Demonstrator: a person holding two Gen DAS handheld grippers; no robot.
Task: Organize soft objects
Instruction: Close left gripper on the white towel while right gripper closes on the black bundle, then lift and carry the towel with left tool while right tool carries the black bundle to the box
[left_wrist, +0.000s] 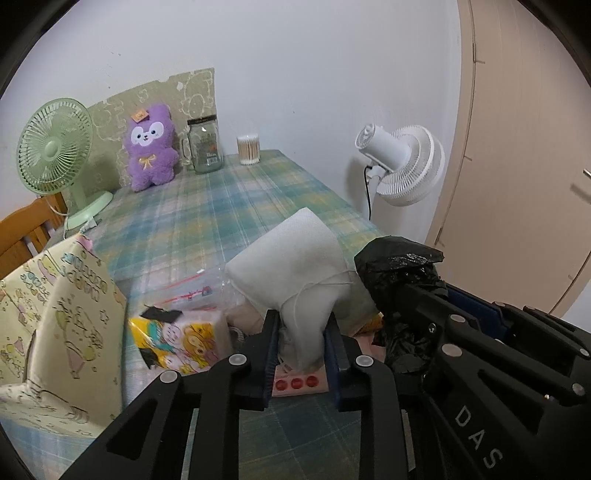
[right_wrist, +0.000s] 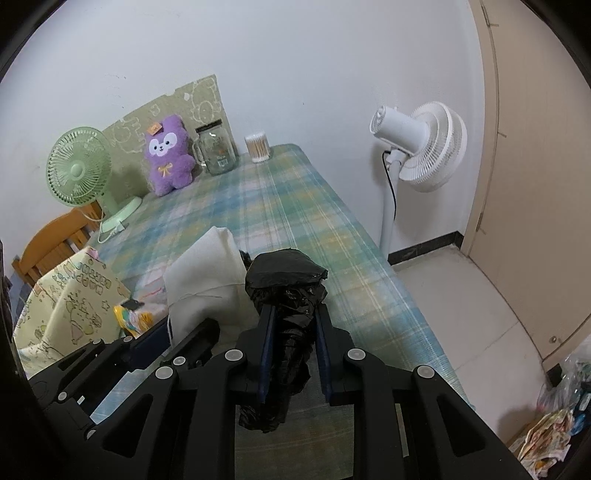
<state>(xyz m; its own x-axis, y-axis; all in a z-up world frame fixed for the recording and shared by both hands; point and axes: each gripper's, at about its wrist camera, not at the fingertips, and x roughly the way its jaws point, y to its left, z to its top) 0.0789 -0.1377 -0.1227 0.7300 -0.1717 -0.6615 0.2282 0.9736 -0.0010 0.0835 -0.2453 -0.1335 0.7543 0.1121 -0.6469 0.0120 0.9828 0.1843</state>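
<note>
Two claws angled downward side by side over the near end of the counter (left_wrist: 229, 206). The left claw (left_wrist: 301, 345) was clamped on a white cloth pouch (left_wrist: 291, 266), its bulk rising above the pads. Just to its right, the right claw (right_wrist: 293, 343) pinched a crumpled black plastic bag (right_wrist: 286, 280), touching the pouch. Below lay a cartoon tissue pack (left_wrist: 184, 339) and a printed yellow bag (left_wrist: 62, 317). Far back, a purple plush (left_wrist: 149, 147) sat upright against the wall.
</note>
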